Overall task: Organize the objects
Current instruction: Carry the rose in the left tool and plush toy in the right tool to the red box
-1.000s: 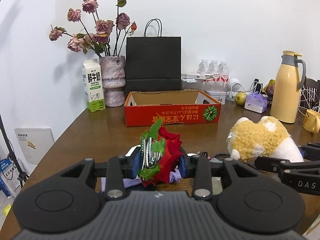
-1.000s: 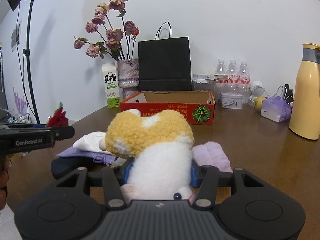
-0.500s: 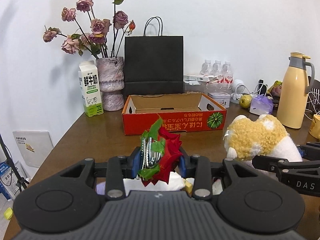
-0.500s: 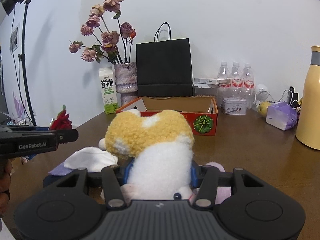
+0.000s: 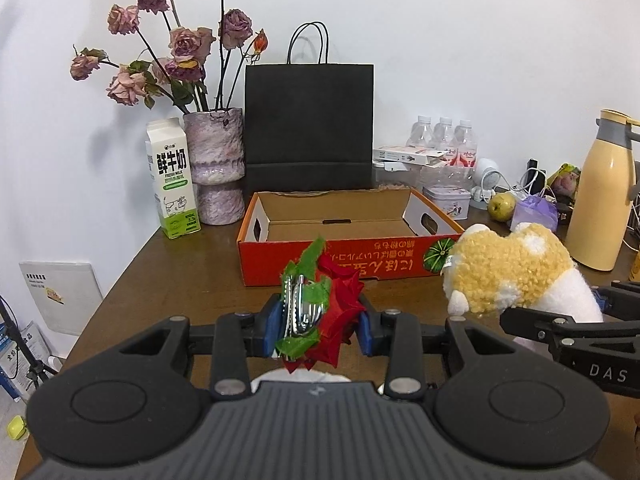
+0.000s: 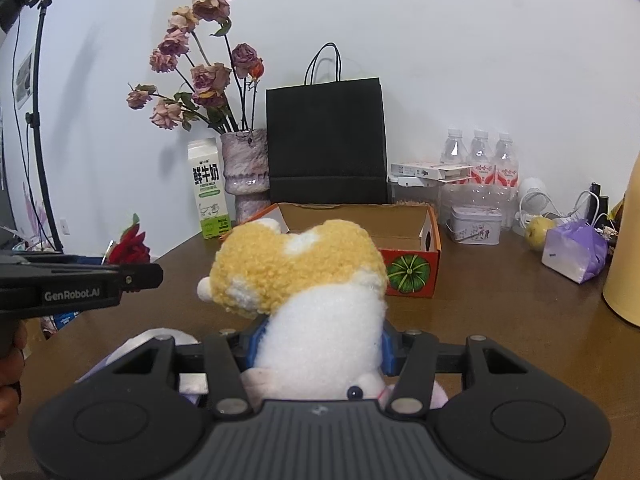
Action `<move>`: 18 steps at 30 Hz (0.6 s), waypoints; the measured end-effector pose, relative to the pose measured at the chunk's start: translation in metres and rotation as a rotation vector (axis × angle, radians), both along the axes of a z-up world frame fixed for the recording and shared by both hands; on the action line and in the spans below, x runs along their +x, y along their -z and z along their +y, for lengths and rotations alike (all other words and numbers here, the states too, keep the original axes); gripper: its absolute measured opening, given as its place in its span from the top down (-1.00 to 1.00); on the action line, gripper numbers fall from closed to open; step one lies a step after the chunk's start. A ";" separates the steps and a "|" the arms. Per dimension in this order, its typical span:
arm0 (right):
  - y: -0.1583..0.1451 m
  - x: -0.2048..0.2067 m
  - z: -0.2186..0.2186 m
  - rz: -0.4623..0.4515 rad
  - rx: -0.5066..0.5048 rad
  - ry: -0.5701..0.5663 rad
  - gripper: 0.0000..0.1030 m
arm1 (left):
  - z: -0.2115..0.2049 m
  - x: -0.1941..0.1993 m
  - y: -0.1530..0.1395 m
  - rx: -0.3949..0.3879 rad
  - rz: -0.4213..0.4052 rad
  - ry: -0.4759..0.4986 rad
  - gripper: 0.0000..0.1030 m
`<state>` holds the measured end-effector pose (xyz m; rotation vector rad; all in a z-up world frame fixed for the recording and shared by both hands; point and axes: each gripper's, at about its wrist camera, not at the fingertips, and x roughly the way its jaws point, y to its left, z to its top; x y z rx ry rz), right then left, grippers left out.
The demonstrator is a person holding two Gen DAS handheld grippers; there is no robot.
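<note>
Left wrist view: the left gripper (image 5: 320,326) was pinching a red artificial rose (image 5: 340,312) with green leaves and a silvery metal clip, blue pads pressed against it on both sides. The rose was held above the brown wooden table (image 5: 168,280), short of the orange cardboard box (image 5: 344,264), which sat open-topped with nothing visible inside. To the right, the right gripper (image 5: 600,312) carried a yellow-and-white plush toy (image 5: 508,272) near the box's right front corner. Behind the box stood a black paper bag (image 5: 308,128), a mottled pink vase (image 5: 214,164) of dried roses, and a milk carton (image 5: 172,176) just beside the vase. A yellow thermos jug (image 5: 600,196) stood at far right, with a pear (image 5: 502,206) and water bottles (image 5: 442,140) near the wall.

Right wrist view: the right gripper (image 6: 320,344) was closed on the plush toy's (image 6: 304,276) white body, pads sunk into the fur, toy raised off the table (image 6: 500,308) in front of the box (image 6: 408,268). The left gripper (image 6: 132,276) entered from the left edge, rose (image 6: 130,244) showing behind its tip. A white cloth (image 6: 152,340) lay low beneath the grippers.
</note>
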<state>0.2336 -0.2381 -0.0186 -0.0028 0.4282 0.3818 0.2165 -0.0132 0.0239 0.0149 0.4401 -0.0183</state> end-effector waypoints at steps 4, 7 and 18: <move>-0.004 0.016 0.001 0.003 -0.009 0.000 0.00 | -0.001 0.016 -0.002 -0.001 0.012 -0.004 0.28; -0.005 0.030 0.002 0.012 -0.013 0.001 0.00 | -0.001 0.027 -0.001 -0.006 0.027 -0.005 0.28; -0.004 0.074 0.011 0.046 -0.032 -0.014 0.00 | -0.001 0.070 0.001 -0.001 0.072 -0.005 0.28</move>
